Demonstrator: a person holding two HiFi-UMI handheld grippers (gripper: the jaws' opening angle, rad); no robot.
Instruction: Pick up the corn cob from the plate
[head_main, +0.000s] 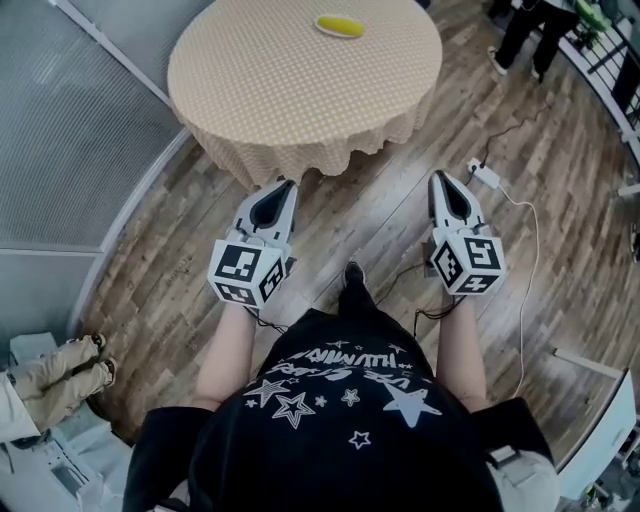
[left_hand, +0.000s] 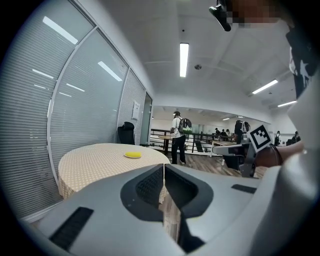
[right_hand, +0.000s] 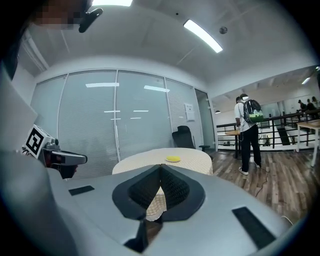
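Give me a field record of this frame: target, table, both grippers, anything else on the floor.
target: corn cob, yellow, lying on a plate
support: round table, checked beige cloth, target on its far side
left gripper: jaws together, nothing between them, held short of the table's near edge
right gripper: jaws together, nothing between them, over the wood floor to the right of the table
contact with target: none, both grippers well apart from it
floor: power strip with a white cable
bystander: person with a backpack standing beyond the table
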